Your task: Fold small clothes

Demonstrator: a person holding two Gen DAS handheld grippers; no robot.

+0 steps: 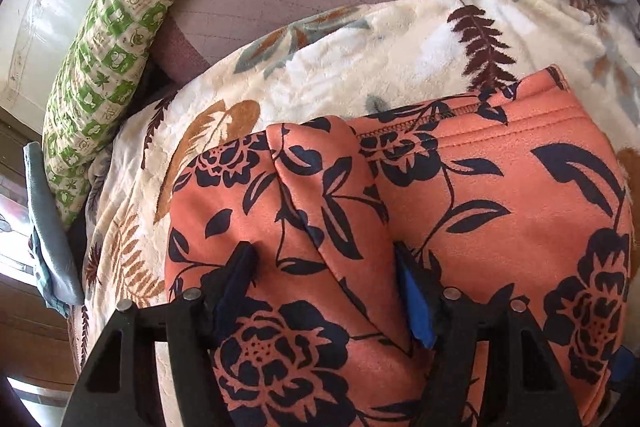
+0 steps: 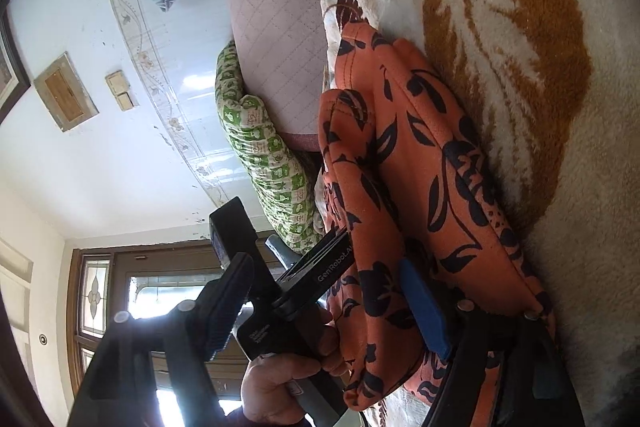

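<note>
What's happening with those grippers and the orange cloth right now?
Left gripper open over orange floral garment. Right gripper open beside it. Nothing in the way.

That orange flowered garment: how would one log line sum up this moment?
item: orange flowered garment, folded, on leaf-print blanket | left tongs: open, astride a fold | right tongs: open, at its edge

Orange floral garment (image 1: 460, 195) cropped below
</note>
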